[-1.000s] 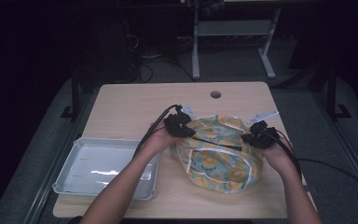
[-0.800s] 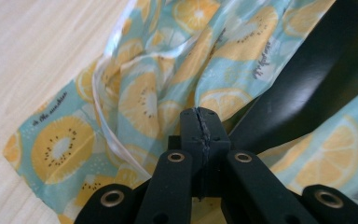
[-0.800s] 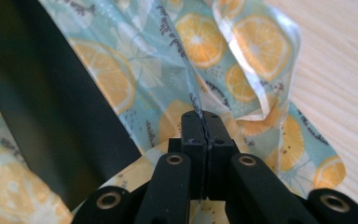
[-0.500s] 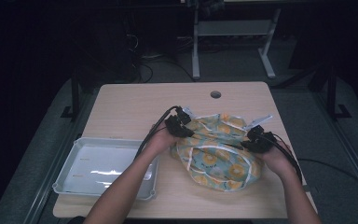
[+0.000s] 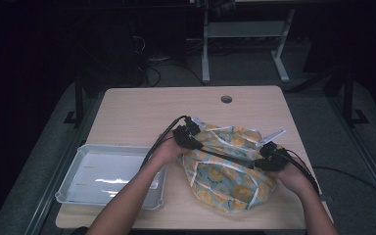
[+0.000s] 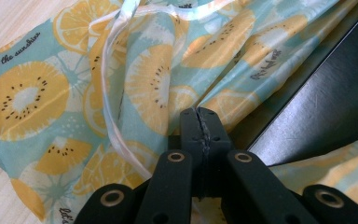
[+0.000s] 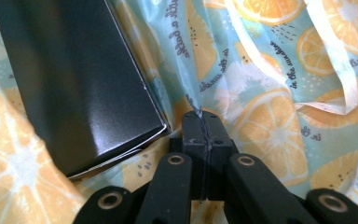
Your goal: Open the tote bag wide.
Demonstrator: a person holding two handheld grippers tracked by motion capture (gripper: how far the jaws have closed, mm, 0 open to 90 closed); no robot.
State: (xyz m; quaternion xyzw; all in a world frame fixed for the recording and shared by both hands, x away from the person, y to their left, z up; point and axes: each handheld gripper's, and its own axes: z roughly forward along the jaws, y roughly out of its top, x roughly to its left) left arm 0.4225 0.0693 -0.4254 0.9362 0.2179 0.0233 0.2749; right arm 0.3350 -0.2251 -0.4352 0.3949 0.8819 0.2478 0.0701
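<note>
A drawstring bag (image 5: 225,183) of pale blue cloth printed with orange slices lies on the table's right half. A flat black box (image 5: 225,157) shows in its mouth, between the two grippers. My left gripper (image 5: 190,138) is shut on the bag's cloth (image 6: 158,88) at the mouth's left side, with the box (image 6: 326,102) just to the right of its jaws. At the mouth's right side my right gripper (image 5: 268,160) is shut on a fold of the cloth (image 7: 261,121), the box's corner (image 7: 74,79) close at its left. A white ribbon (image 6: 109,93) trails over the fabric.
A shallow grey tray (image 5: 68,196) stands at the table's front left, under the left forearm. The wooden table (image 5: 147,112) has a round cable hole (image 5: 226,99) near its far edge. Cables run from both grippers.
My right gripper has come a little toward the near edge and downward with the cloth in it, and the bag's mouth has shifted with it. The left gripper has stayed put.
</note>
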